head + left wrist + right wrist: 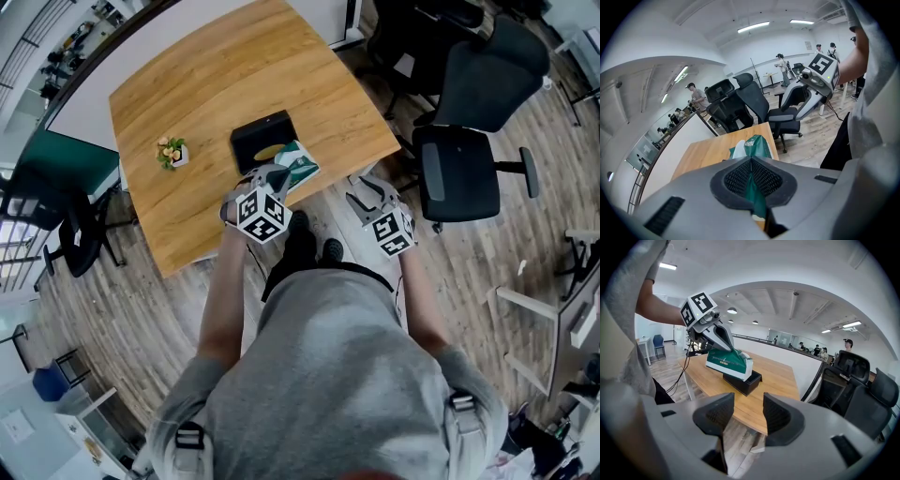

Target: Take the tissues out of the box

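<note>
A green pack of tissues [300, 166] hangs tilted over the near end of the black tissue box [262, 138] on the wooden table [206, 84]. My left gripper [271, 176] is shut on the pack's wrapper; in the left gripper view the green film [754, 146] is pinched between the closed pads at the left gripper [753, 177]. In the right gripper view the pack [728, 363] is lifted above the box [742, 380] by the left gripper [718, 336]. My right gripper [367, 194] is off the table's near edge, and the right gripper [748, 414] stands open with nothing between its pads.
A small potted plant [172, 152] stands on the table left of the box. Black office chairs [466, 155] stand to the right of the table. A white wall panel borders the table's far side. Other people stand in the background of the room.
</note>
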Motion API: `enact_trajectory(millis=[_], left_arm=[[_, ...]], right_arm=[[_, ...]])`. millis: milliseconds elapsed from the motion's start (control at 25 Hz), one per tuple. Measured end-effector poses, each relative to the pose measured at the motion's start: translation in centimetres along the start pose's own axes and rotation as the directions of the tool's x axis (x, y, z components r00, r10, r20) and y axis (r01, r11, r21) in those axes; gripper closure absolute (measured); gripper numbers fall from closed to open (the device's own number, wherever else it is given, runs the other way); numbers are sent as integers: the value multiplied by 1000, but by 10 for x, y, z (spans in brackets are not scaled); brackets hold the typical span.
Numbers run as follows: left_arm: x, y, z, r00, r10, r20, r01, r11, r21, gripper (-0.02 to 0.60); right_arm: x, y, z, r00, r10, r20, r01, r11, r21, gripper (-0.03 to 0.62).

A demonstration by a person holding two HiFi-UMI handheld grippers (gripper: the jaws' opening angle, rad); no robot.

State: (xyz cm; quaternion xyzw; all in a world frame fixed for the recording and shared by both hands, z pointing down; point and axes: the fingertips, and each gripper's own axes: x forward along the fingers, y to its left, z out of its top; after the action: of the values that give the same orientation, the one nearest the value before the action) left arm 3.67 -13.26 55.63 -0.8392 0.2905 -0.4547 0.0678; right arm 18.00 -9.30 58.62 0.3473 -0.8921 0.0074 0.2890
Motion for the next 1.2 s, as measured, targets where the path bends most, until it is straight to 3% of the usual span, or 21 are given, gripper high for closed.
enact_trajectory(millis=[1200], left_arm=[[0,-5,5,1000,6,-8,-6,1000,10,561]], right_arm=[[4,2,-13,999,28,-24,-28,1000,-3,404]])
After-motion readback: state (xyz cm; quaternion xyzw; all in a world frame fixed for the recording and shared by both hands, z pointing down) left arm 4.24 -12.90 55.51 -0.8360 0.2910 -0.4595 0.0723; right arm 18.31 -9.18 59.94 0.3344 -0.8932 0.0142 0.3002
